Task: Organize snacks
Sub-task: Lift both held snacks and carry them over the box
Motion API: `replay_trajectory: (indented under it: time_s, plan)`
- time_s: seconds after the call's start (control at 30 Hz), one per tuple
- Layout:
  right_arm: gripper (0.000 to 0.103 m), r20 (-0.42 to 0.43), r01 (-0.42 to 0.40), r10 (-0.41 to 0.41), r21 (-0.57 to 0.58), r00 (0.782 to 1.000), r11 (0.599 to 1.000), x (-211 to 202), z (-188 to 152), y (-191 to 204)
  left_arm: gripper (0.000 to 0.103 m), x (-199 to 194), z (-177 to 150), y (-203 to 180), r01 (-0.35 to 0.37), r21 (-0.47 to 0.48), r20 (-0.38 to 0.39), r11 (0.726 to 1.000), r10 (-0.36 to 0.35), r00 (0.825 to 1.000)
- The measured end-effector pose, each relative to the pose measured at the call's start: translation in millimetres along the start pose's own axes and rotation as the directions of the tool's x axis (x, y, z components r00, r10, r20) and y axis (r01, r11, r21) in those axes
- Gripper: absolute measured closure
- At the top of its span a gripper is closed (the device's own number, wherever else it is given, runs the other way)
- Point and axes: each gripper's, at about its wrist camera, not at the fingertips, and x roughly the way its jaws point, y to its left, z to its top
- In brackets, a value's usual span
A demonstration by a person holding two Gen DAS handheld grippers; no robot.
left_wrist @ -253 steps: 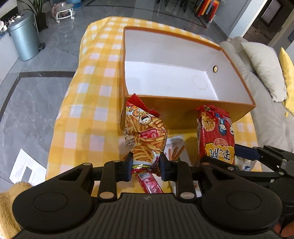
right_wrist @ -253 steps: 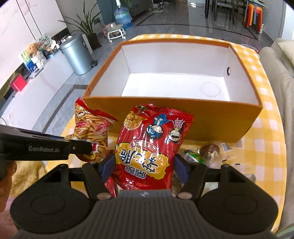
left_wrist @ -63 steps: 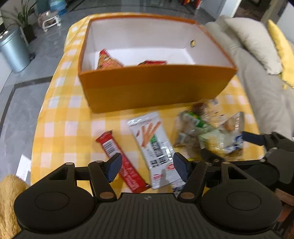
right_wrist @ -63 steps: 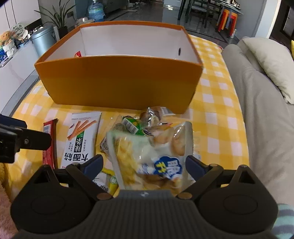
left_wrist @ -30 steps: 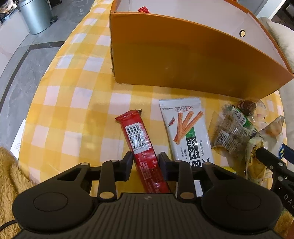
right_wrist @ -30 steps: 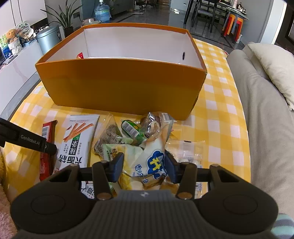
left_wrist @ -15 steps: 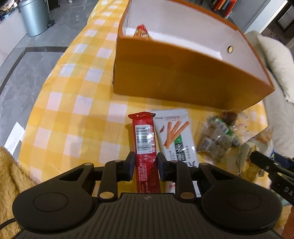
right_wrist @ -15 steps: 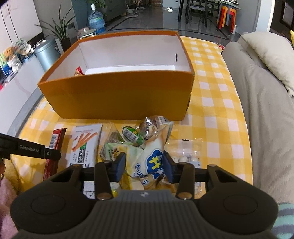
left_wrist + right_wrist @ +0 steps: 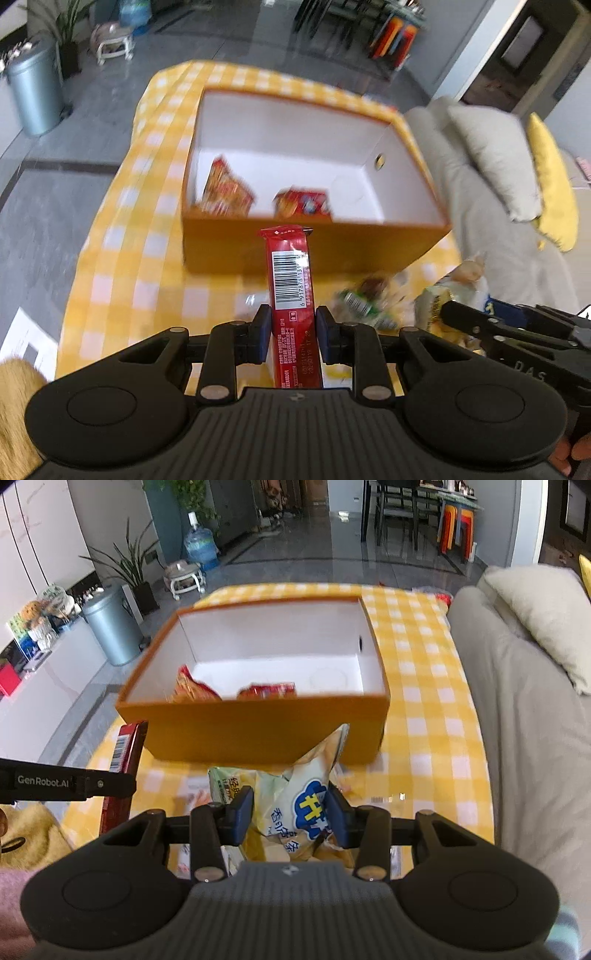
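Left wrist view: the left tool (image 9: 290,334) is clenched on a red bar (image 9: 291,280), which stands upright at 12 o'clock before the orange box (image 9: 314,243). The box holds two red snack packs (image 9: 303,203) against its near wall. The bar is gripped low, so it could tip and catch the rim.

Right wrist view: the right tool (image 9: 290,812) pinches a pale chip bag (image 9: 299,794) below the box (image 9: 258,727). The crumpled, slippery film could slide free. More snacks lie on the counter (image 9: 424,738).

grey metal bin (image 9: 31,90) beside potted plant (image 9: 131,566), water bottle (image 9: 198,544), beige cushion (image 9: 543,609), colourful stools (image 9: 456,526)
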Motion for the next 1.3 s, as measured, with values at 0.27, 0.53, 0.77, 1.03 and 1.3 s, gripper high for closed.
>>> replay_trajectory:
  time_s: [0.27, 0.53, 0.77, 1.03, 1.3]
  plan:
    - [0.062, 0.069, -0.002, 0.006, -0.052, 0.998, 0.999, -12, 49, 7, 0.075, -14, 50, -14, -0.013, 0.082, 0.079, 0.997, 0.006, 0.997]
    - [0.062, 0.110, 0.016, 0.002, -0.159, 0.994, 0.987, -2, 102, 23, 0.075, -10, 97, -37, -0.079, 0.194, 0.126, 0.978, 0.055, 0.991]
    - [0.062, 0.063, 0.040, -0.029, -0.185, 0.998, 0.982, 36, 138, 24, 0.075, 15, 125, -50, -0.144, 0.280, 0.109, 0.949, 0.117, 0.987]
    - [0.062, -0.049, 0.061, -0.072, -0.206, 0.996, 0.977, 96, 154, 19, 0.075, 69, 140, -38, -0.150, 0.281, -0.041, 0.948, 0.168, 0.985]
    - [0.064, -0.153, 0.073, -0.112, -0.238, 0.982, 0.969, 142, 156, 18, 0.075, 113, 135, -32, -0.197, 0.323, -0.166, 0.926, 0.260, 0.951]
